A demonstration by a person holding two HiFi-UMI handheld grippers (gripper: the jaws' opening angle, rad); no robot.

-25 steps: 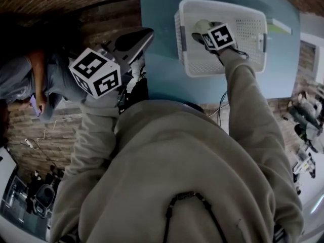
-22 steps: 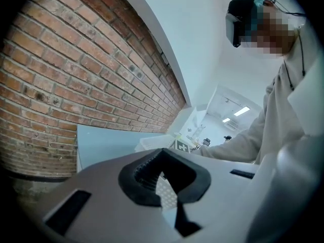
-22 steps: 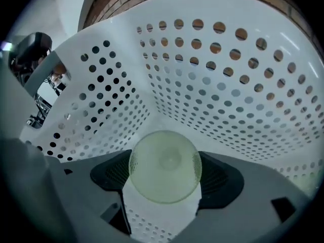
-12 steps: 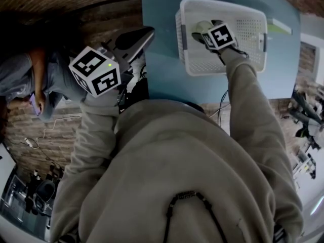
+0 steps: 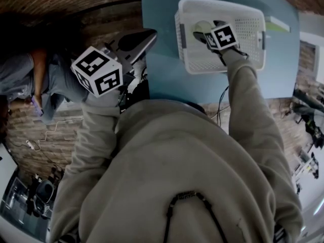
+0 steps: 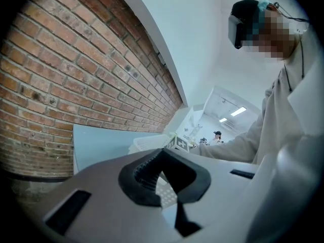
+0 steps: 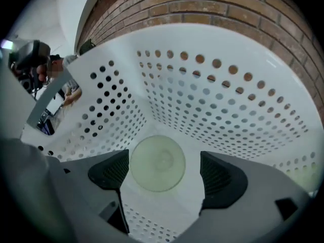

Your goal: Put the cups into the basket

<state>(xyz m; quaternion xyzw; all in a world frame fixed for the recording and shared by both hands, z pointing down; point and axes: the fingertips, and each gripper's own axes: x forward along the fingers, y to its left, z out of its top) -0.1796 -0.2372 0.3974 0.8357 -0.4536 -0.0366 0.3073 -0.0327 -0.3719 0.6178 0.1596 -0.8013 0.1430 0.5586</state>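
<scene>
Steeply downward, right gripper (image 7: 163,176) inside basket (image 7: 217,105), fingers (image 7: 109,171) just opened around cup (image 7: 157,162)

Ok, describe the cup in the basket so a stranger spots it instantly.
On the blue table stands a white perforated plastic basket. On its floor, near a corner, sits a round pale green cup: the one smooth, coloured thing amid hole-dotted white walls.
</scene>
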